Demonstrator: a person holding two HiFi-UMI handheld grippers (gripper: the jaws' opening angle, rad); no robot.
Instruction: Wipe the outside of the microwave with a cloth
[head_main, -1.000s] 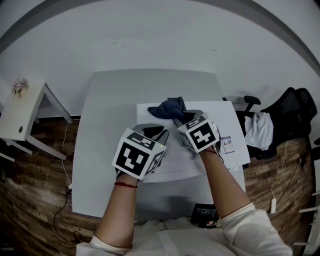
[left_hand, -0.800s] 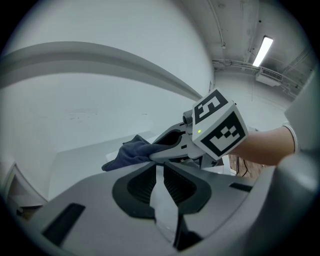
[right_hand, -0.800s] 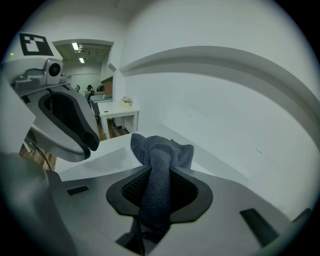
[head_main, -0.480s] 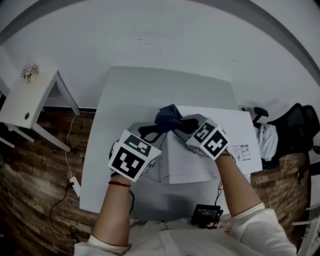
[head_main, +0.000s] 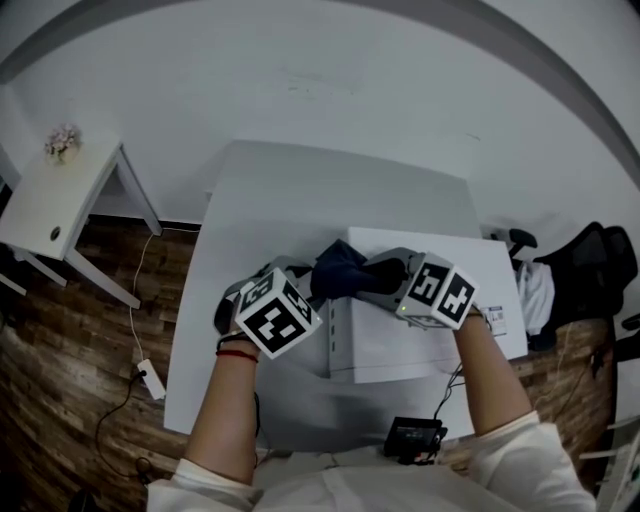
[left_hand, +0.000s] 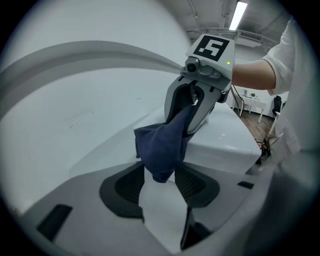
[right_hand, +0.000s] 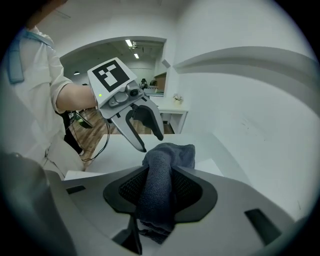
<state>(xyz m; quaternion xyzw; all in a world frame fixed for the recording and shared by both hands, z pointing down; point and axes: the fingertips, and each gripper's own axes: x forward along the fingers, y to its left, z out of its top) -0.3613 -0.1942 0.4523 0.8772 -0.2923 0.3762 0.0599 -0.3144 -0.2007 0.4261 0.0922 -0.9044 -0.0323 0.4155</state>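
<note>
Head view looked steeply down on a brown wood-plank floor and, standing on it against a white wall, a pale grey rectangular desk. A white box-shaped microwave sat on the right part of the desk. A small white side table stood well apart to the left, and a black office chair to the right.

The person's two hands met at the microwave's far left top corner. The left gripper, with its square-marked cube, hung just beside the microwave's left edge. Its jaws stood apart and were opening. Only the drooping lower tip of the cloth hung in the gap between them, and the pads did not press it.

The right gripper reached in over the microwave's top from the right. Its jaws were opening too, yet the cloth filled the gap between its pads and hung from them, so the right gripper held it.

The dark blue crumpled cloth was bunched between the two grippers, above the microwave's top left corner.
</note>
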